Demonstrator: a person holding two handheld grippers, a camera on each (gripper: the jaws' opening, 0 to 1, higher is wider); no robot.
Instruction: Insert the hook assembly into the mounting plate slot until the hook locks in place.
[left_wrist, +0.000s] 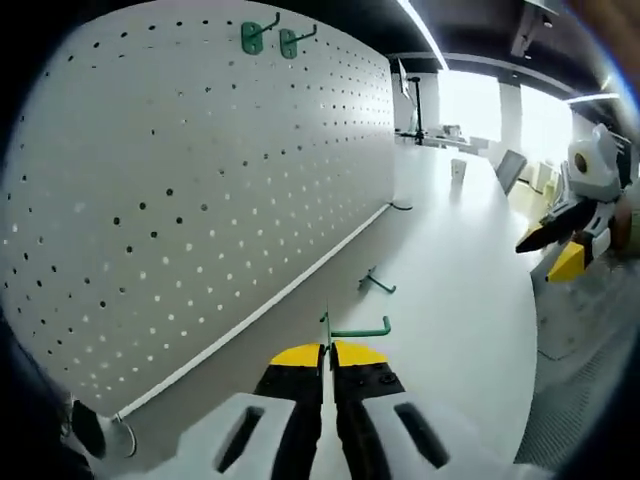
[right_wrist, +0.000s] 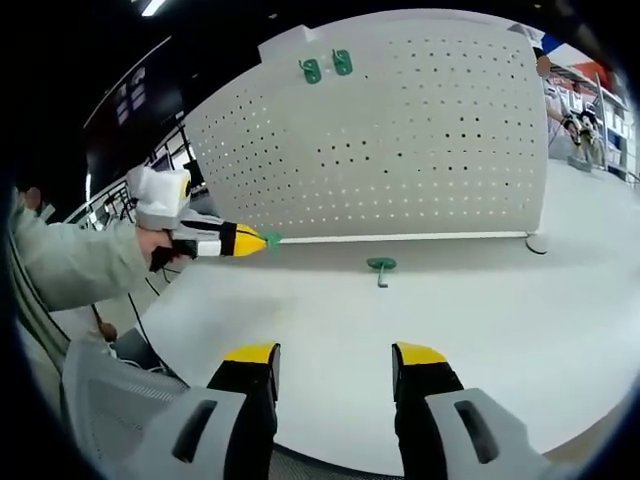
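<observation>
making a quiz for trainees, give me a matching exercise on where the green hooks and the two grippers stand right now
Things:
1. left gripper
2. right gripper
3. two hung hooks
4. loose hook

States:
a. lying on the table
b. open, holding nothing
c. shut on a held hook
d. high on the pegboard

Pairs: 1-c, 2-b, 3-d, 4-a

Open-plan lab: pegboard (right_wrist: 400, 140), long white bench (left_wrist: 450, 260), ceiling striplights (left_wrist: 420, 30).
</observation>
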